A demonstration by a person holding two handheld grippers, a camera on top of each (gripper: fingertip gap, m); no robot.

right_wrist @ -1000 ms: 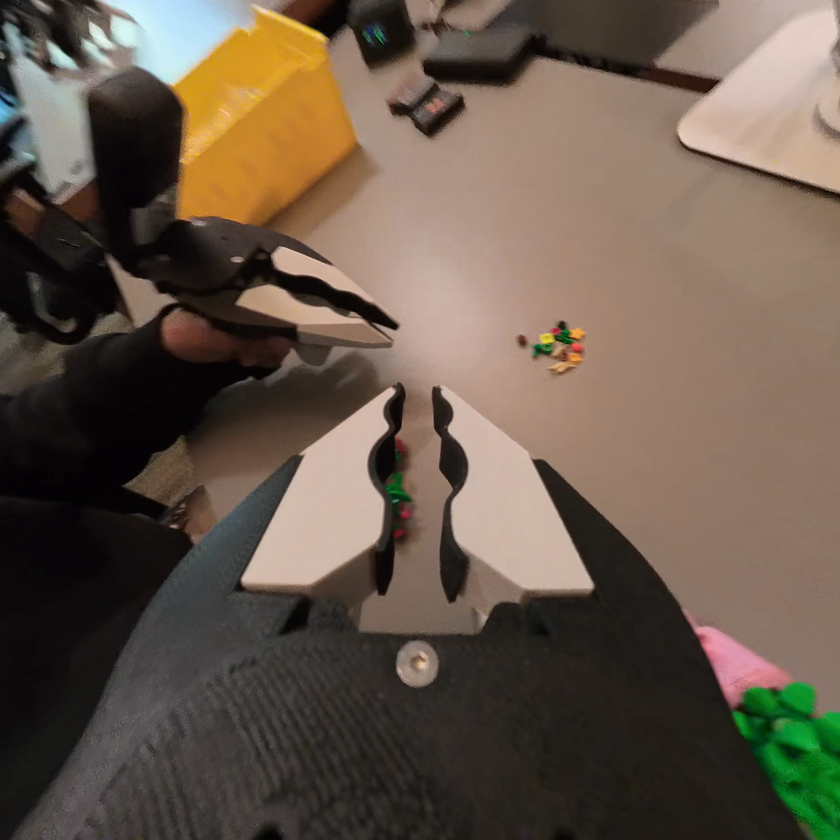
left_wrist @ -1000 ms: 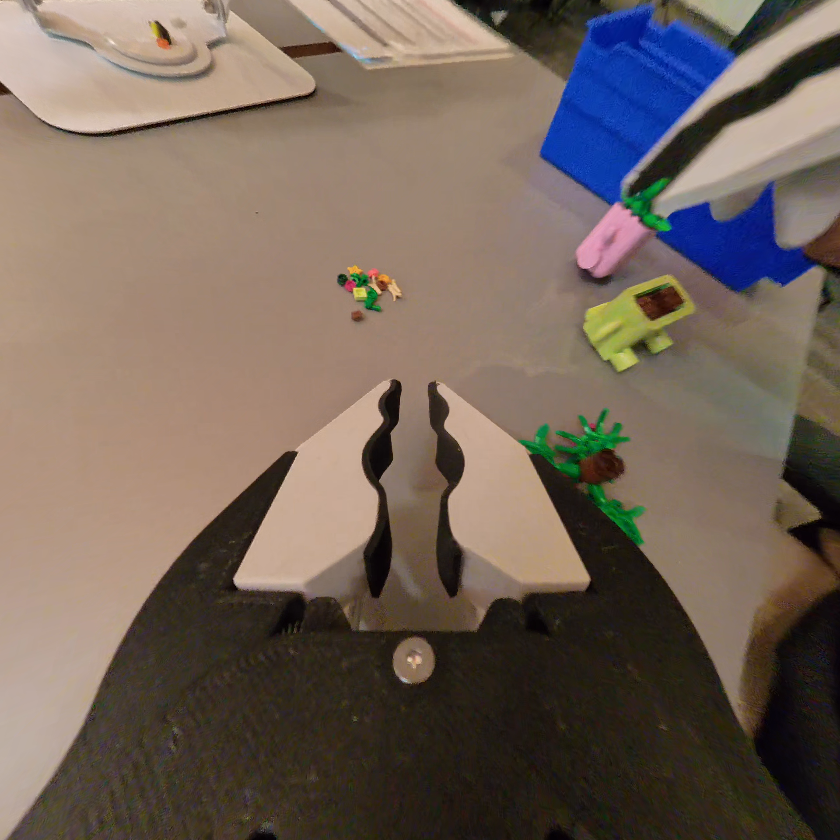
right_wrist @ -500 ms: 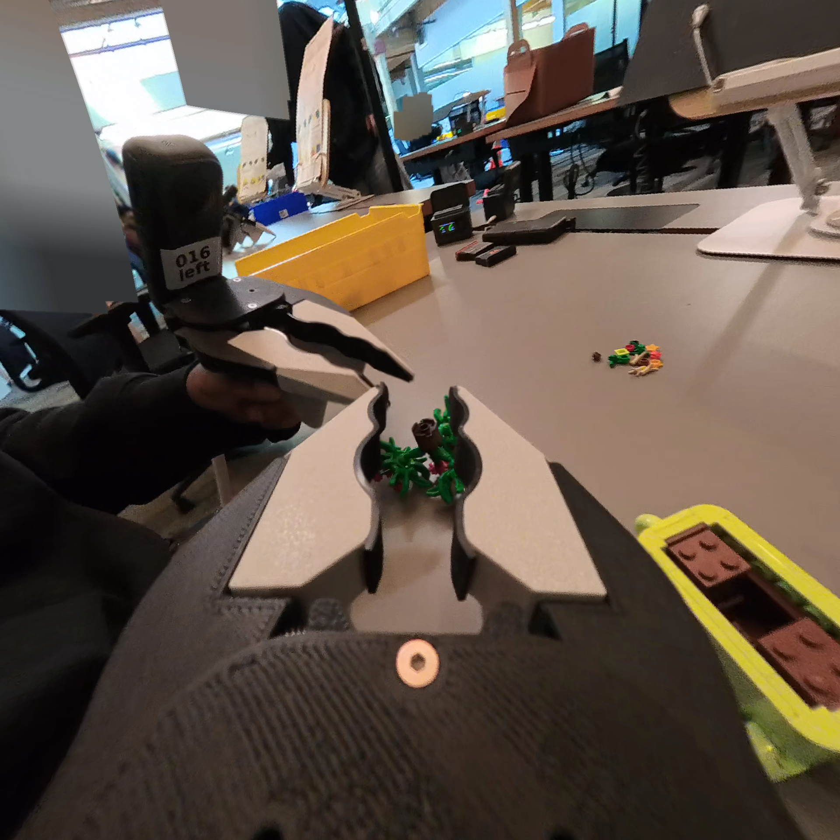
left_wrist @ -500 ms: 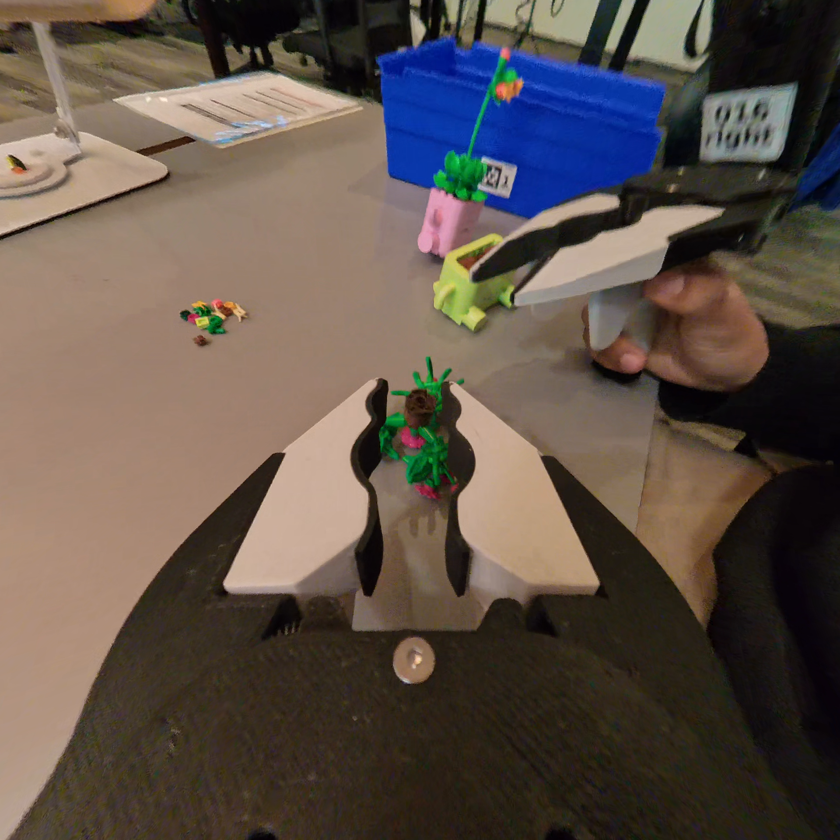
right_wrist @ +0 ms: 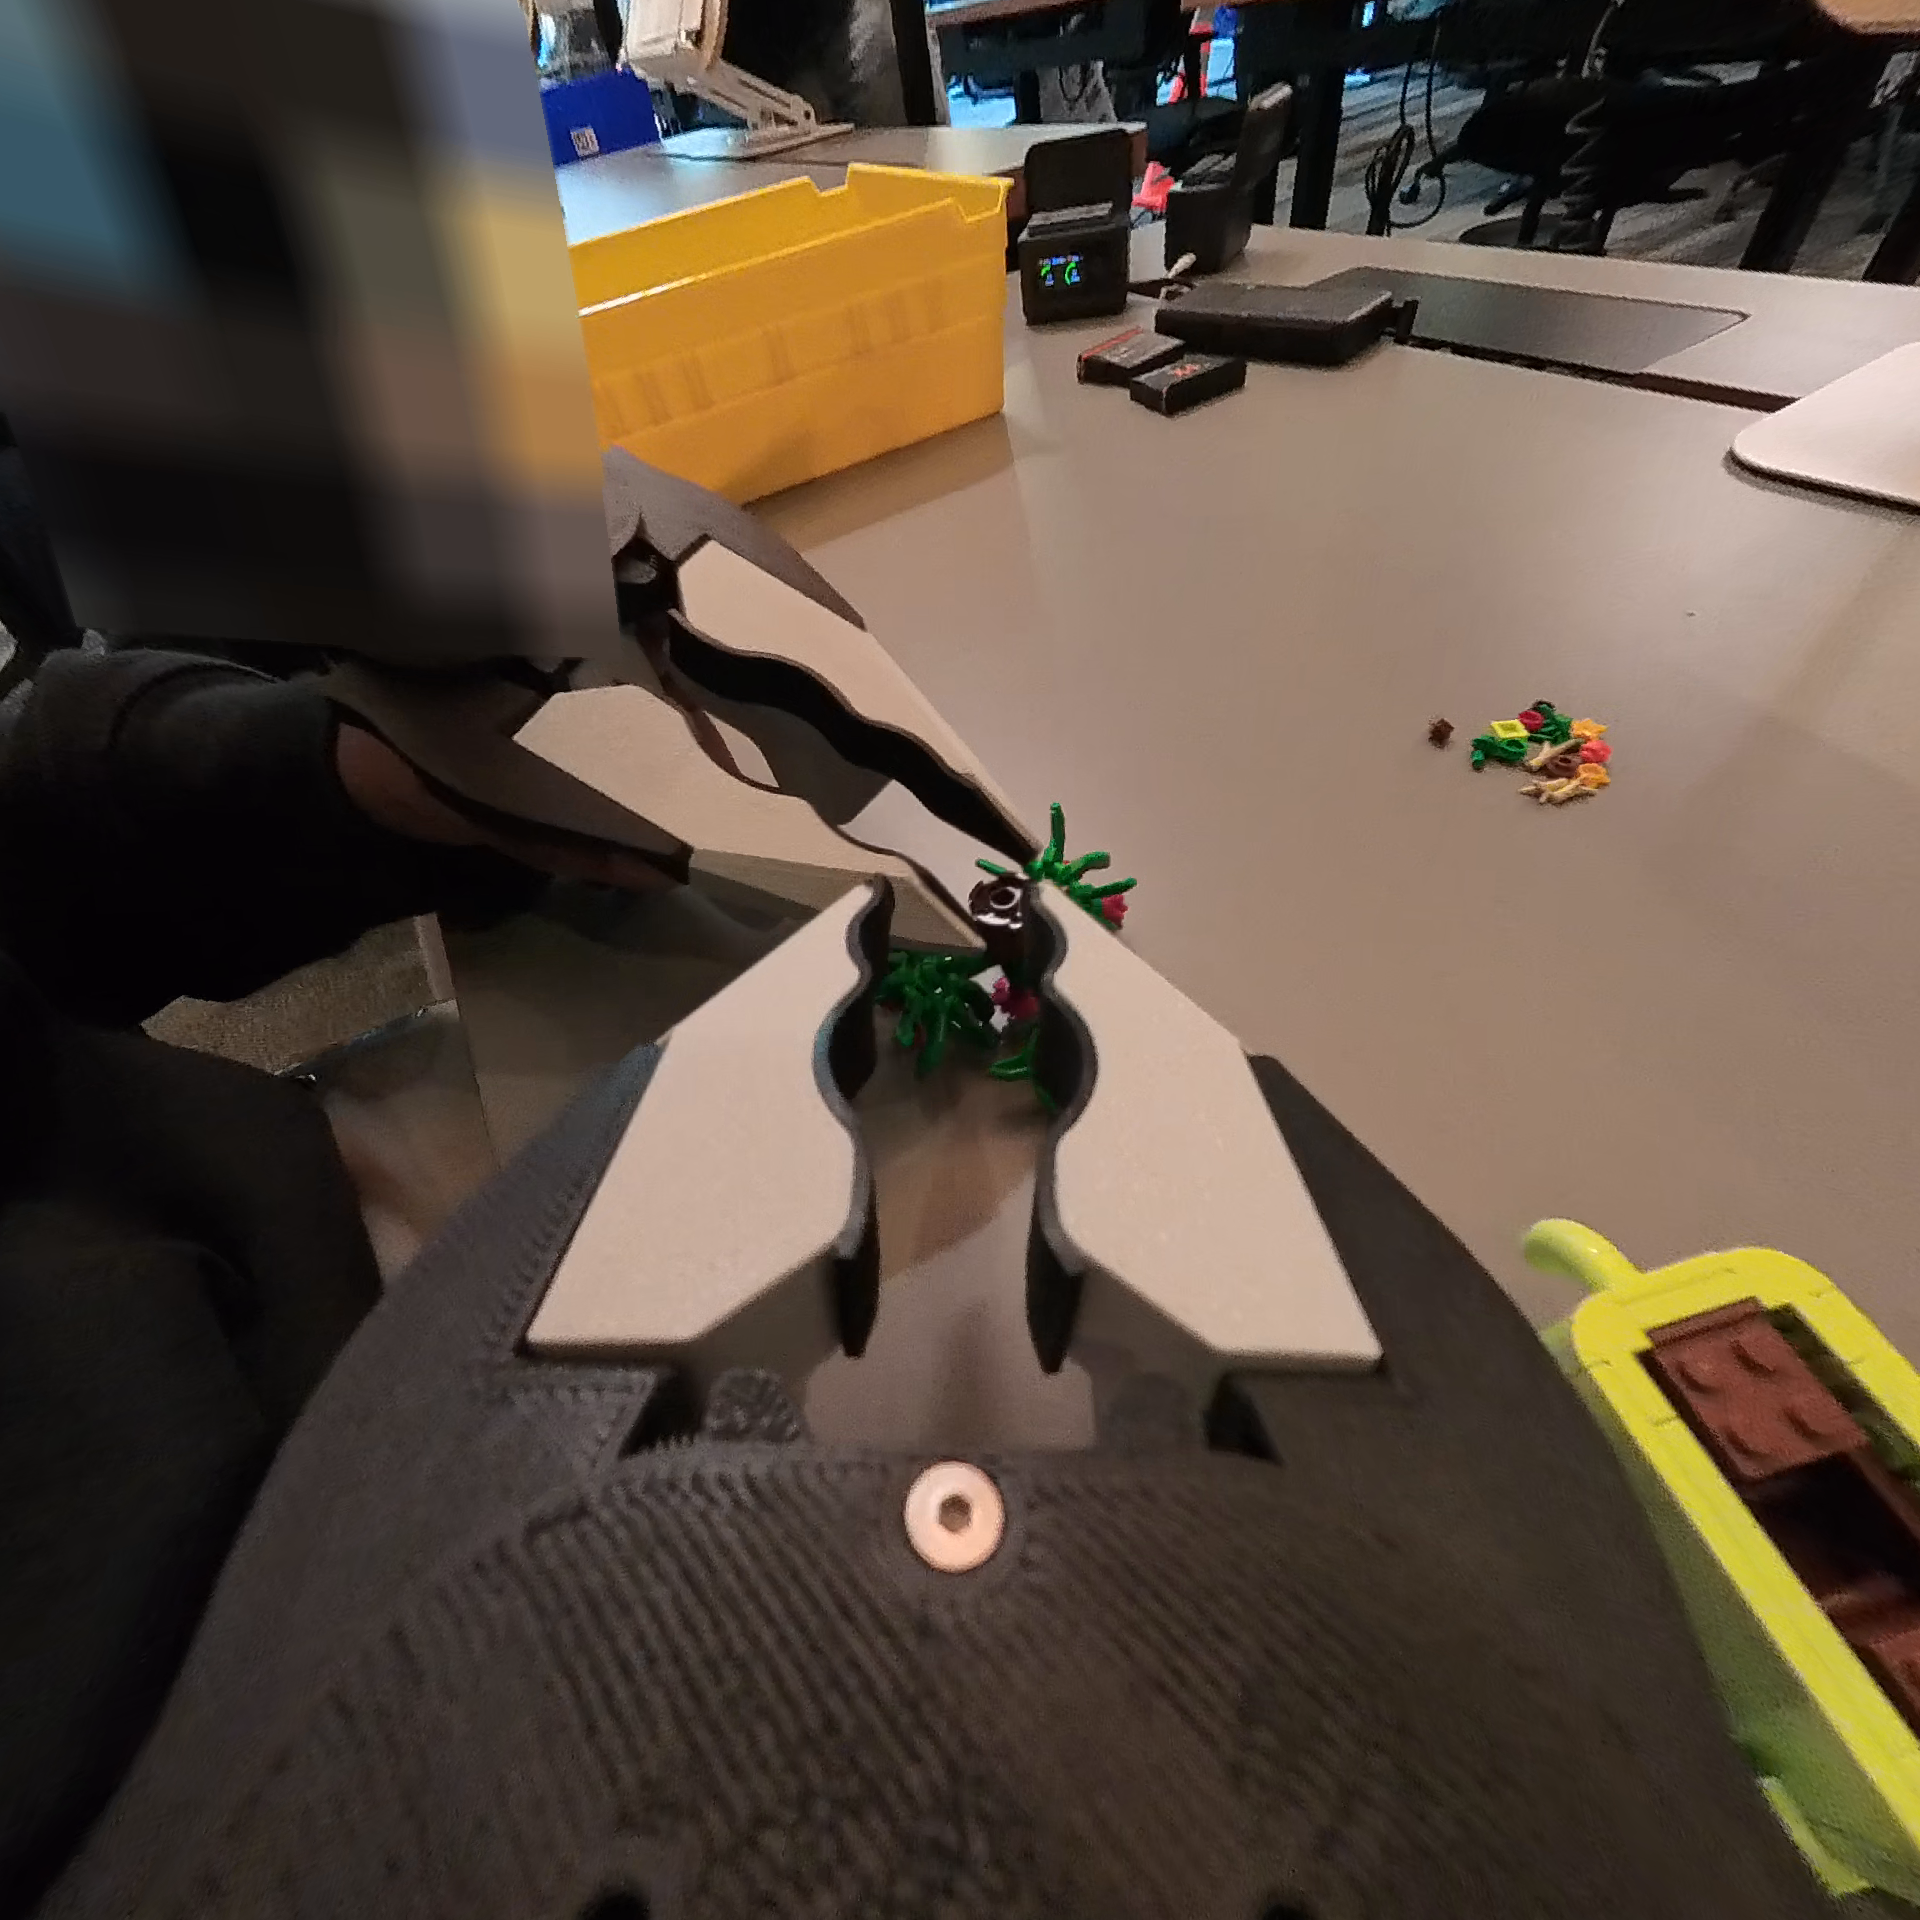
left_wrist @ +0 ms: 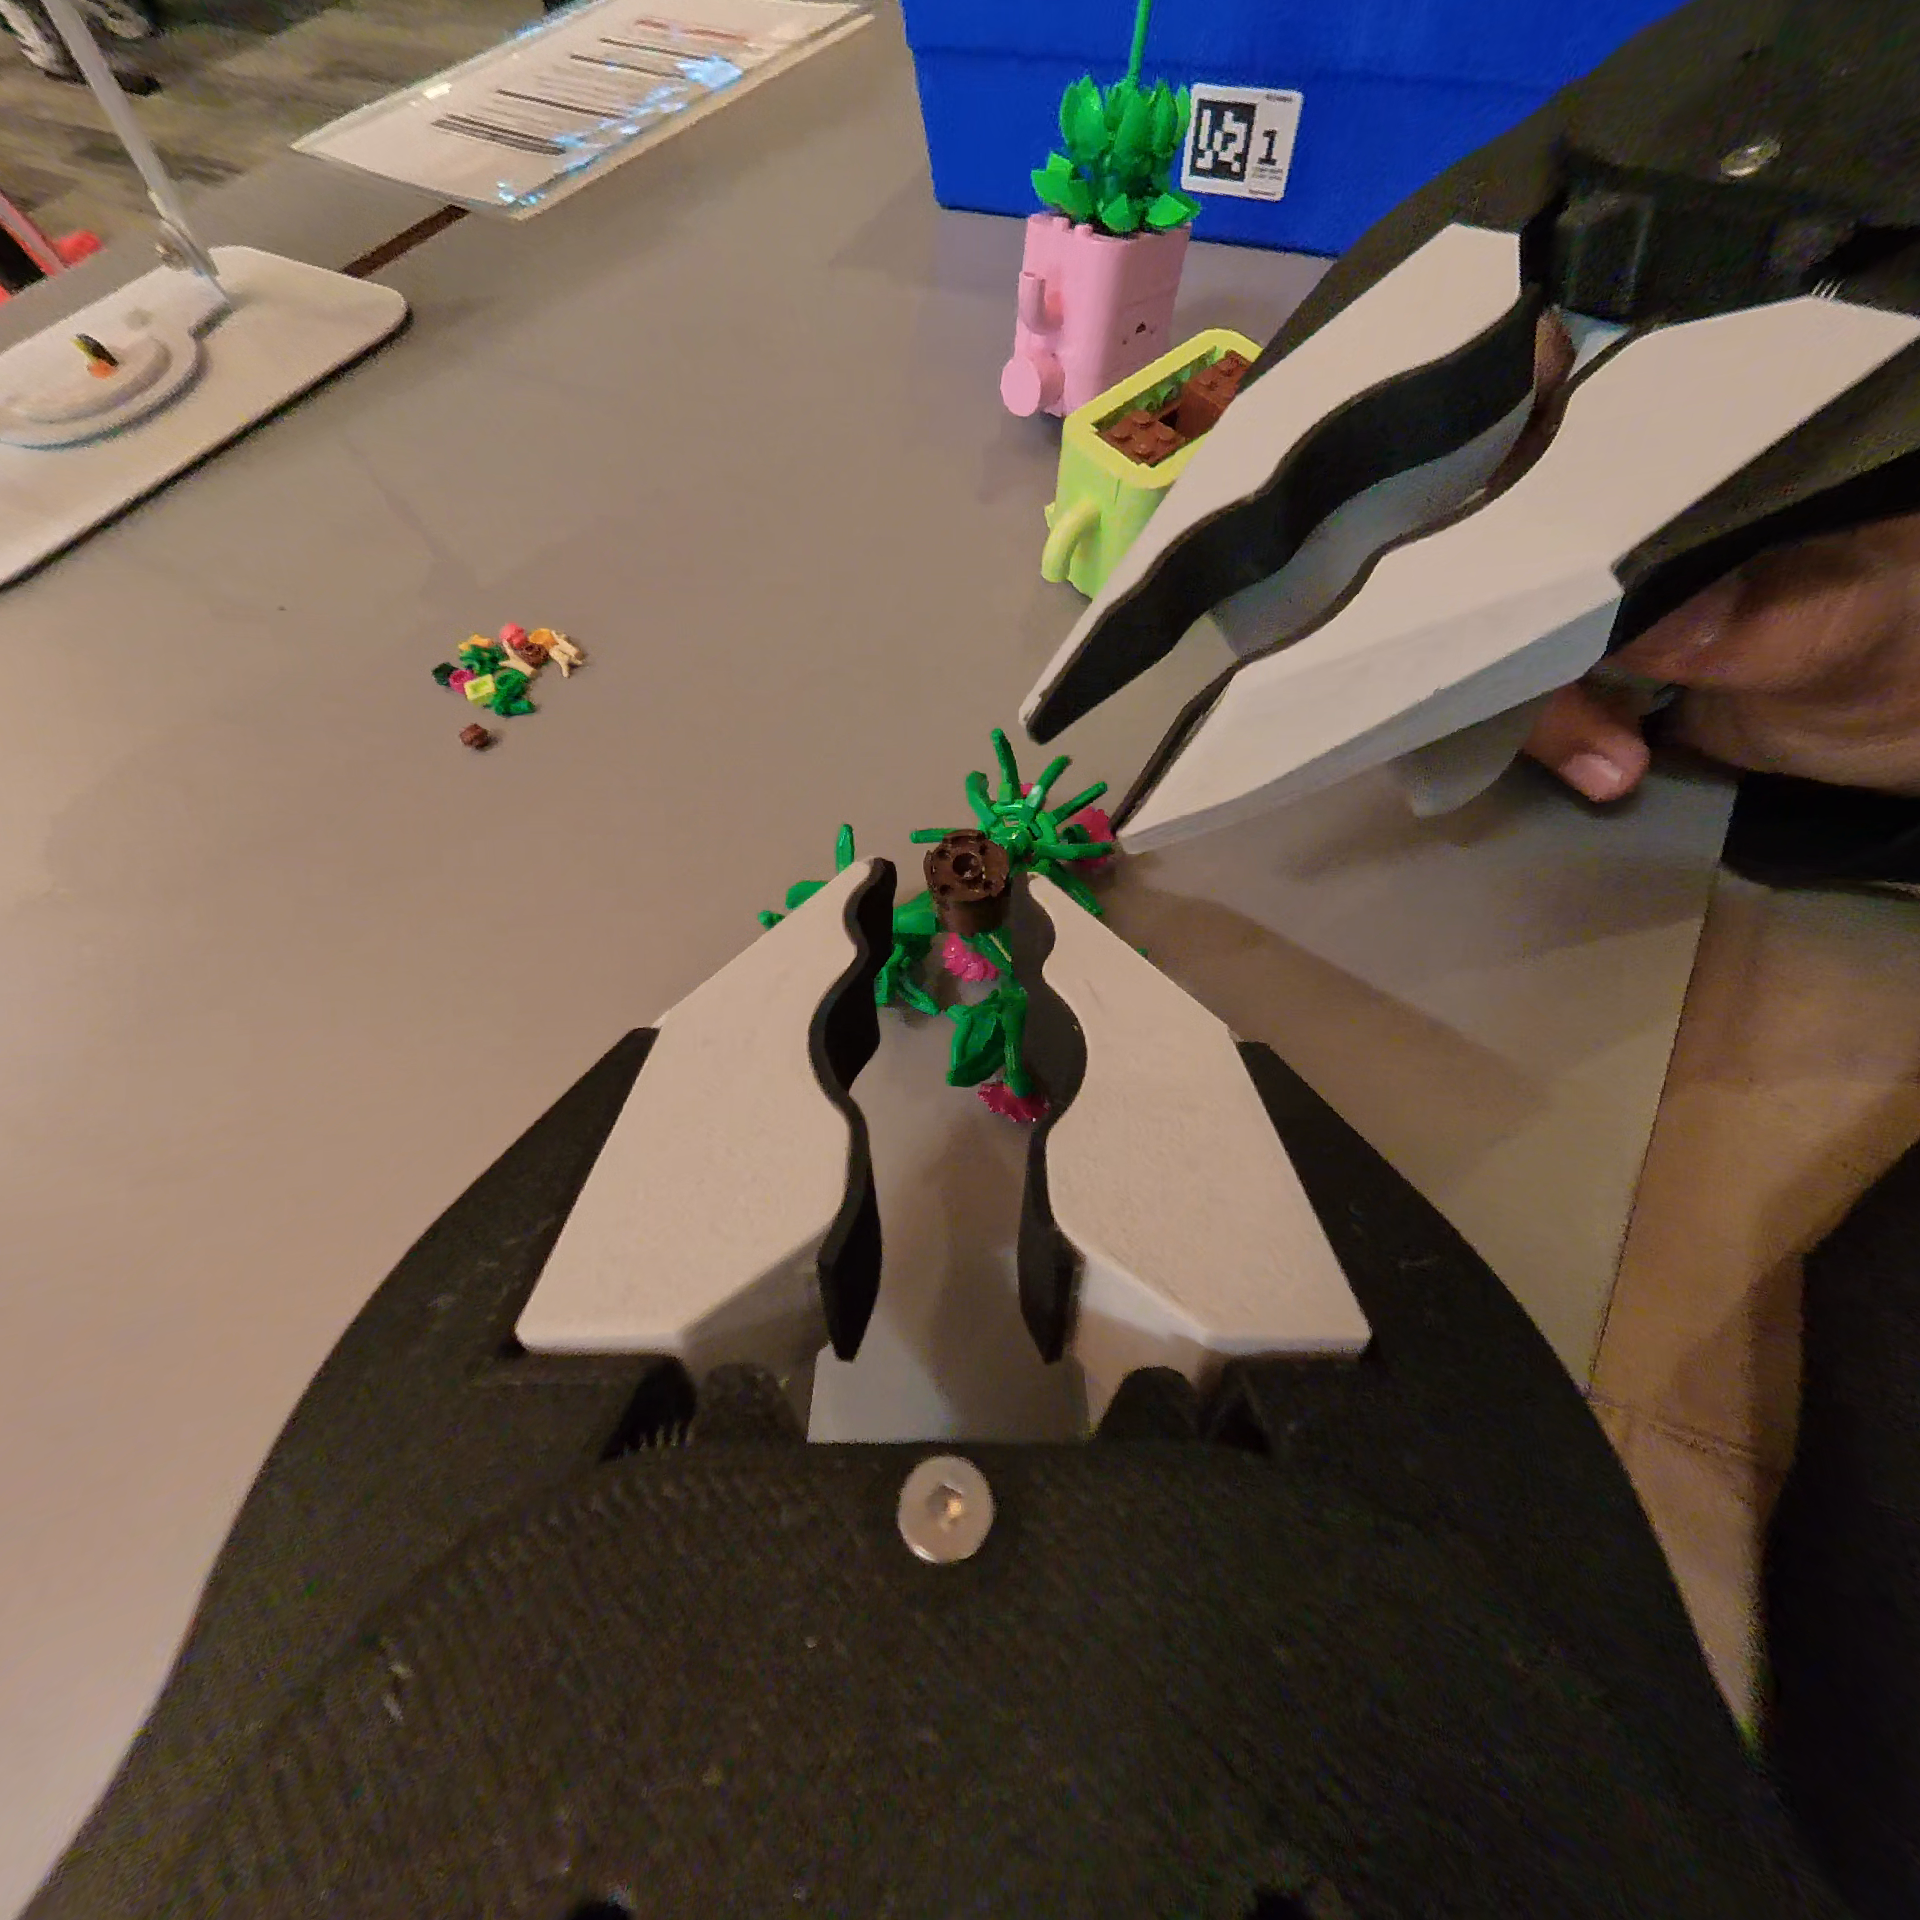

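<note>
A toy brick plant [left_wrist: 982,997] with green leaves, magenta flowers and a round brown base piece [left_wrist: 966,883] lies on the grey table near its edge. My left gripper [left_wrist: 956,883] is open, its fingertips on either side of the brown piece. My right gripper [right_wrist: 956,899] is open and meets the same plant [right_wrist: 935,1003] from the other side, with the brown piece [right_wrist: 1003,904] against its right finger. In the left wrist view the right gripper [left_wrist: 1081,779] comes in from the upper right. In the right wrist view the left gripper [right_wrist: 982,878] comes in from the left.
A lime-green brick pot [left_wrist: 1143,457] with brown bricks and a pink pot [left_wrist: 1101,301] with a green plant stand before a blue bin [left_wrist: 1351,104]. A small pile of loose pieces [left_wrist: 509,665] lies mid-table. A yellow bin [right_wrist: 790,322], black devices [right_wrist: 1278,312] and a white stand base [left_wrist: 187,364] are farther off.
Both grippers have closed in on the plant from opposite sides. The right gripper's tips, earlier raised near the pots, now reach the plant's leaves.
</note>
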